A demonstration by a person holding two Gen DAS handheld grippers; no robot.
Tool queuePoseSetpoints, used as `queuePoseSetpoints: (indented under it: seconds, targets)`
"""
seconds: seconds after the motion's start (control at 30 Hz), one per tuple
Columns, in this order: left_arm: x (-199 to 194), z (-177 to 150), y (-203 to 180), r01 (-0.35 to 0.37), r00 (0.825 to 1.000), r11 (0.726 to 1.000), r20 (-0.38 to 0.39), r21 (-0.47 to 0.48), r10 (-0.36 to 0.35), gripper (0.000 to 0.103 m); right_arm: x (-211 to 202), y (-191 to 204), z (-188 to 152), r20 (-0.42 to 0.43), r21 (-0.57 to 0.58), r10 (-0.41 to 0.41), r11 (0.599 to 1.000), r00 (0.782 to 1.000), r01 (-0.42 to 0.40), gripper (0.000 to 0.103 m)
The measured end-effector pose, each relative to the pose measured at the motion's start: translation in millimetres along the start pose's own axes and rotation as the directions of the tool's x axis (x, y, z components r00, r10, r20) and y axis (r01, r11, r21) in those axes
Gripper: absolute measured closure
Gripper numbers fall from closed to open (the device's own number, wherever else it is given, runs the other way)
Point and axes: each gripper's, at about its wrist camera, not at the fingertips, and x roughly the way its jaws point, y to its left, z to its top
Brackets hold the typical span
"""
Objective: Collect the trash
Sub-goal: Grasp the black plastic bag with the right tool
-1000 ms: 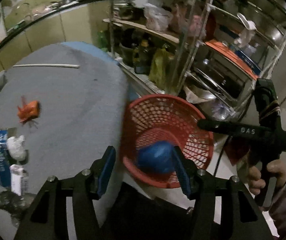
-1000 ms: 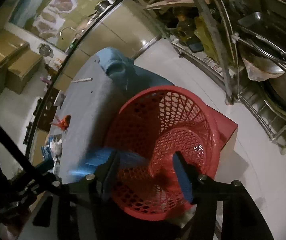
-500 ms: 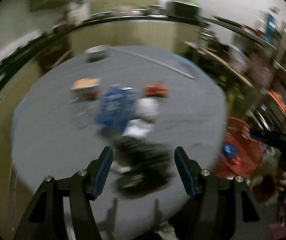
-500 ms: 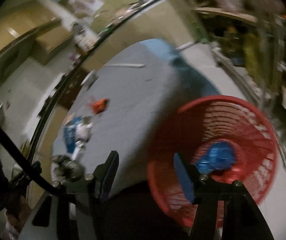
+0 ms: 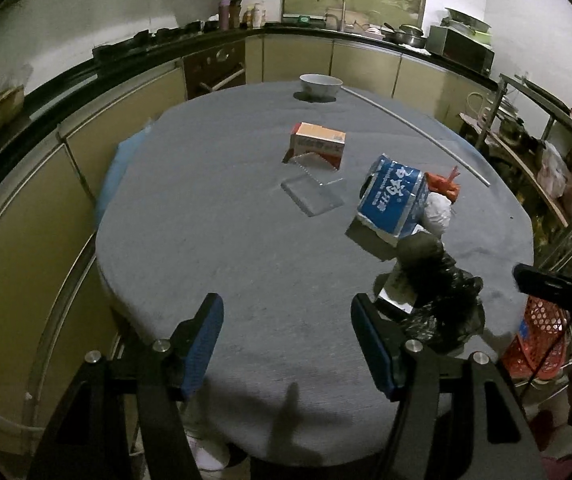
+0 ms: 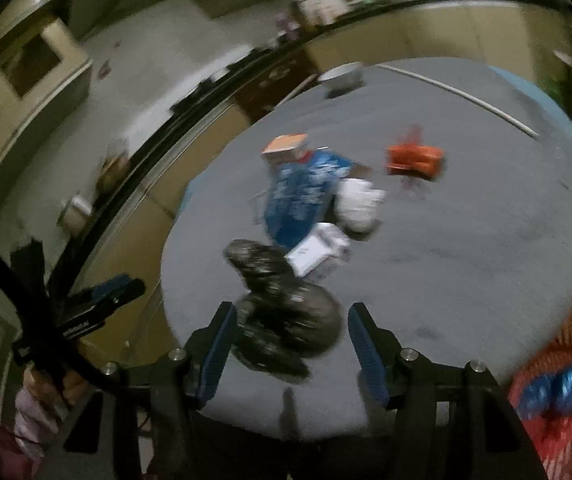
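Note:
Trash lies on the grey table [image 5: 213, 240]: a black plastic bag [image 5: 434, 280], a blue packet [image 5: 394, 204], a white crumpled bag [image 5: 440, 212], an orange wrapper [image 5: 444, 184], a clear tray [image 5: 312, 198] and an orange-topped box [image 5: 318, 144]. My left gripper [image 5: 290, 340] hangs over the table's near edge, jaws opening, nothing between them. My right gripper [image 6: 290, 344] hovers just short of the black bag [image 6: 286, 328], jaws opening, pads not touching it. The red basket [image 6: 558, 344] at the lower right holds a blue bundle [image 6: 554, 392].
A white bowl [image 5: 321, 84] and a thin pale rod [image 5: 418, 132] lie at the table's far side. Kitchen cabinets ring the table, and a metal rack [image 5: 546, 168] stands at the right. The red basket [image 5: 542, 336] sits below the table's right edge.
Both grippers have swung away from above the red basket to face the trash on the table. The blue bundle stays in the basket. Both pairs of jaws stand slightly wider.

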Motion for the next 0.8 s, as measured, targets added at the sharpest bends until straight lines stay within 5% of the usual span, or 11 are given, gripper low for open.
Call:
queuePoseSetpoints:
  seconds: [0.37, 0.43, 0.57, 0.8]
  targets:
    - [10, -7, 18, 0.035, 0.999, 0.998, -0.035, -0.052, -0.037, 0.036, 89, 10, 5, -0.136, -0.12, -0.091, 0.99, 0.987, 0.074, 0.036]
    - [14, -1, 15, 0.054, 0.997, 0.998, -0.045, -0.045, -0.056, 0.036, 97, 7, 1, -0.155, -0.105, -0.067, 0.993, 0.986, 0.051, 0.045]
    - [24, 18, -5, 0.092, 0.995, 0.996, -0.041, 0.022, -0.091, 0.032, 91, 6, -5, -0.119, -0.117, -0.065, 0.992, 0.991, 0.051, 0.058]
    - [71, 65, -58, 0.172, 0.984, 0.977, -0.075, 0.127, -0.163, 0.025, 51, -42, -11, -0.06, 0.041, -0.052, 0.998, 0.997, 0.054, 0.059]
